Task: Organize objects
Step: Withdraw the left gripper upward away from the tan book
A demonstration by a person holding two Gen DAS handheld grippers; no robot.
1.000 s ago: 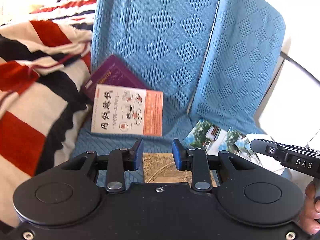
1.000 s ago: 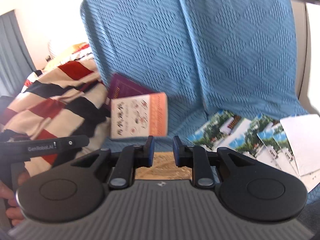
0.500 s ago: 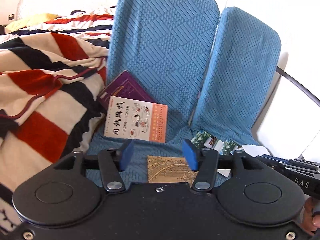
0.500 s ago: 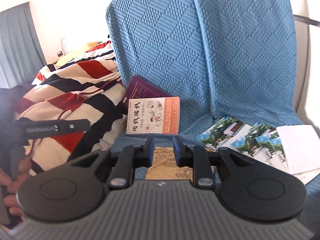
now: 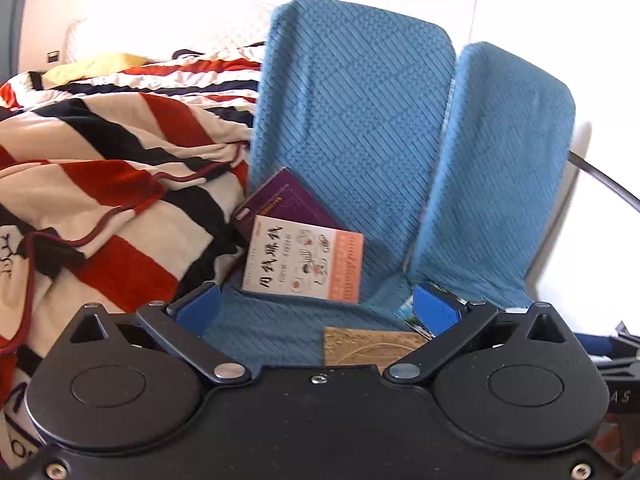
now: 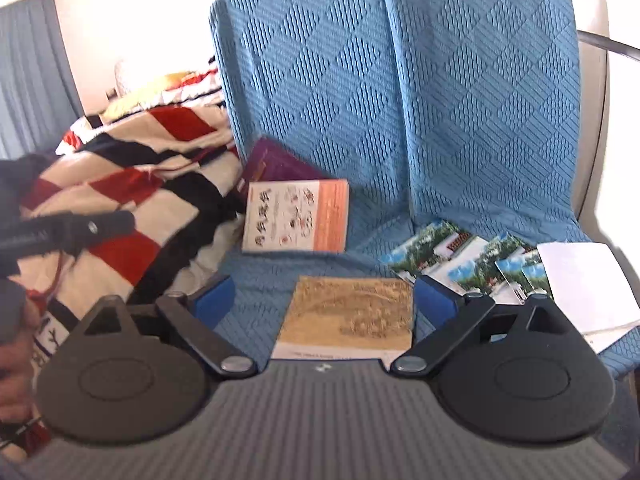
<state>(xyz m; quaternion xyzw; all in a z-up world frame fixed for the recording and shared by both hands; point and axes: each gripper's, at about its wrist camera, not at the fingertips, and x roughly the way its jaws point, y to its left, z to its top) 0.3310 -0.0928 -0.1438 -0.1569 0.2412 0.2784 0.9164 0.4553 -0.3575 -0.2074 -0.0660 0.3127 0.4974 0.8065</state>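
Observation:
A tan book (image 6: 350, 312) lies flat on the blue seat (image 6: 256, 276), just ahead of my right gripper (image 6: 325, 298), whose jaws are opening wide with the book lying between and below them, pads clear of it. A white-and-orange book (image 6: 296, 216) leans against the backrest, with a purple book (image 6: 276, 162) behind it. My left gripper (image 5: 316, 306) is also opening wide over the seat and grips nothing; the tan book (image 5: 372, 346) shows near its right finger. The white-and-orange book (image 5: 304, 260) and purple book (image 5: 286, 198) stand beyond it.
Photo cards (image 6: 460, 264) and white paper (image 6: 588, 284) lie on the right half of the seat. A red, black and cream striped blanket (image 5: 104, 208) is heaped to the left. The blue backrest cushions (image 6: 400, 100) rise behind. A metal armrest bar (image 6: 608, 44) is at the far right.
Both grippers opened from nearly shut to wide. The left one pulled back and up, so more of the backrest and blanket shows. The right one backed off; the tan book is uncovered.

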